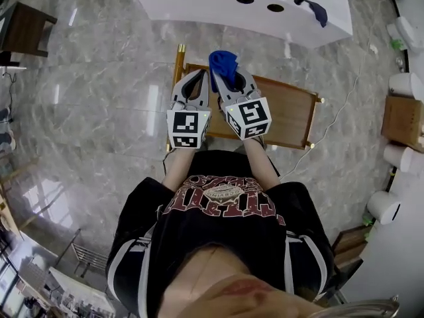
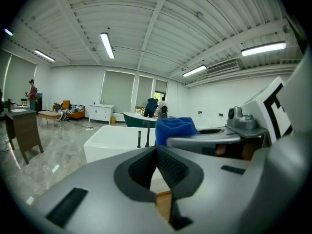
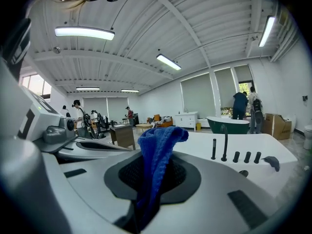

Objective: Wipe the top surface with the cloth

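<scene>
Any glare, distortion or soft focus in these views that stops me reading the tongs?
Head view: fisheye bending, light streaks on the glossy floor. Left gripper view: dark rounded corners, bright ceiling strips, yet the left tongs are sharp, shut and empty. Right gripper view: same dark corners, blue cloth crisp, pinched in the right tongs.

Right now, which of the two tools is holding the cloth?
The right tool: its jaws are shut on the blue cloth, which sticks up between them. The left tool has its jaws together with nothing in them.
</scene>
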Motion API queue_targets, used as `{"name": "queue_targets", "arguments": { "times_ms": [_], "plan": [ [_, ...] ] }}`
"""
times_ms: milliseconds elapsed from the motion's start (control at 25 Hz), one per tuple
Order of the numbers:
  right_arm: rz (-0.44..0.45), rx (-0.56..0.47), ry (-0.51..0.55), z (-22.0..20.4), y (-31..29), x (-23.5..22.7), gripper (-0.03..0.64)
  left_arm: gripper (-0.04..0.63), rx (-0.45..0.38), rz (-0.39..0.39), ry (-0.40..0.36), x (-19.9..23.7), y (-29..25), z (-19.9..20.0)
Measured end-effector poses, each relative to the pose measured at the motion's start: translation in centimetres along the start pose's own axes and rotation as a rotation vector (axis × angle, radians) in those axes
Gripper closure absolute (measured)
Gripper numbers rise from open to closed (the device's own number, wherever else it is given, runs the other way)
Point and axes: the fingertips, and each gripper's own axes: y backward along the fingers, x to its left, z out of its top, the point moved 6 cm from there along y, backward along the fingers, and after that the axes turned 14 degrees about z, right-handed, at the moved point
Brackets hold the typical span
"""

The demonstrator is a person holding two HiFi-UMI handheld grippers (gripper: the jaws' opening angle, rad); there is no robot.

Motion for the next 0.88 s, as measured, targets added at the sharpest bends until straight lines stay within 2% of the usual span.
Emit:
{"name": "queue_targets", "arguments": {
  "times_ms": [200,440,760,880],
  "plan": [
    [0.089,0.065,-0.029,-2.6,-1.8,-1.8,0.558,0.549,0.036,0.075,0.026,-0.6,-1.2,-2.8],
    [0.129,0.137,-0.104,-7.3,-4.3,-4.2,0.558,0.549,0.124,0.13,0.006,-1.4,-3.2,-8.1],
    [0.138,0.28,-0.211,-14.0,-7.6,-5.2,0.558,0.549,0.331,0.192,0.02,-0.8,-4.4,-17.5],
    [0.157,0.331,-0.216,-15.9,-8.8,-4.7,0.558,0.549,0.398,0.212,0.069,-0.4,-4.4,-20.5]
  ]
}}
